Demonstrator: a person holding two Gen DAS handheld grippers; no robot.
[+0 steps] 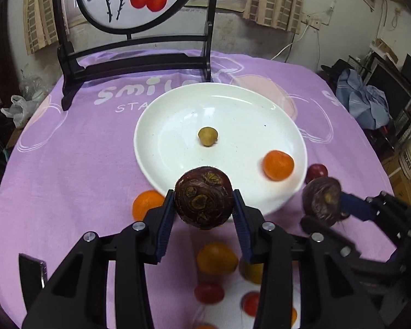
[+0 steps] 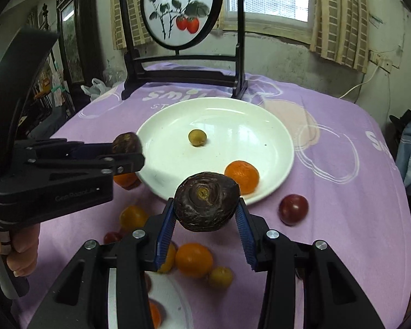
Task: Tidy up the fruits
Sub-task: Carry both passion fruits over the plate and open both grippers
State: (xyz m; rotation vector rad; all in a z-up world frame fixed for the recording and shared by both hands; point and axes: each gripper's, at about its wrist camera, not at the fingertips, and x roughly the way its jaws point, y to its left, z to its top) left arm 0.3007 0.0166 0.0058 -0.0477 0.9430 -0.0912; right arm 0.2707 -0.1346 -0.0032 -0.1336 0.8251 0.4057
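On the plate (image 1: 156, 126) I log two fruits; my left gripper (image 1: 204, 205) and right gripper (image 2: 207, 213) each clench a dark fruit; rest lower frame.

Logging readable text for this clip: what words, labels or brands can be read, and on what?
"smil", partly hidden: purple tablecloth.
"STA" beneath it, cut off by the white plate.
Embossed lettering on the left gripper body: too faint to read.
Calligraphy on the round painted screen: too small.
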